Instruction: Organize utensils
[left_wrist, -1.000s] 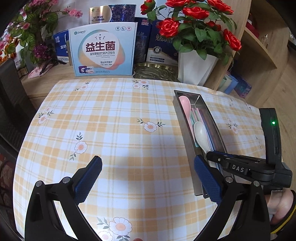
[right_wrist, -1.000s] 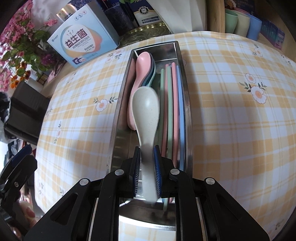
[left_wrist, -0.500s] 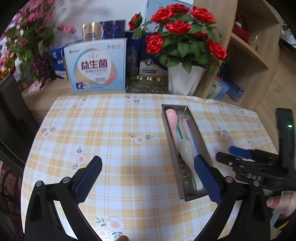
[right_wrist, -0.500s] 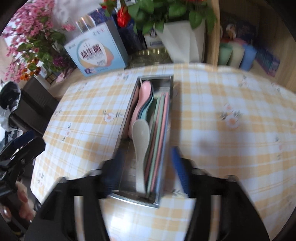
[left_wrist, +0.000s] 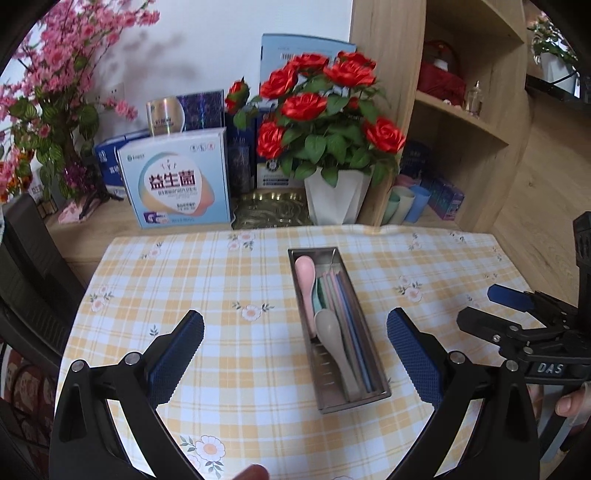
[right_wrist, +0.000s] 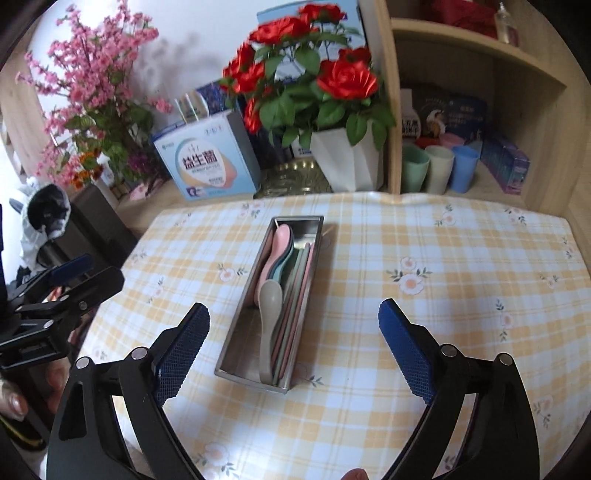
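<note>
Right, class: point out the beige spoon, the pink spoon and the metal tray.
beige spoon (right_wrist: 270, 295), right wrist view, on its bowl.
pink spoon (left_wrist: 305, 266), left wrist view, on its bowl.
metal tray (right_wrist: 236, 341), right wrist view, on its left wall.

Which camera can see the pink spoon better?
The left wrist view: the pink spoon shows its whole bowl and most of its handle inside the metal tray. The right wrist view shows it partly hidden behind the tray's wall.

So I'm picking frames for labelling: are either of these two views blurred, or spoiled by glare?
Left wrist view: sharp, with the tray and beige spoon crisp; fisheye bends the shelf. Right wrist view: tray clear, roses slightly smeared, no glare on the tablecloth.
</note>
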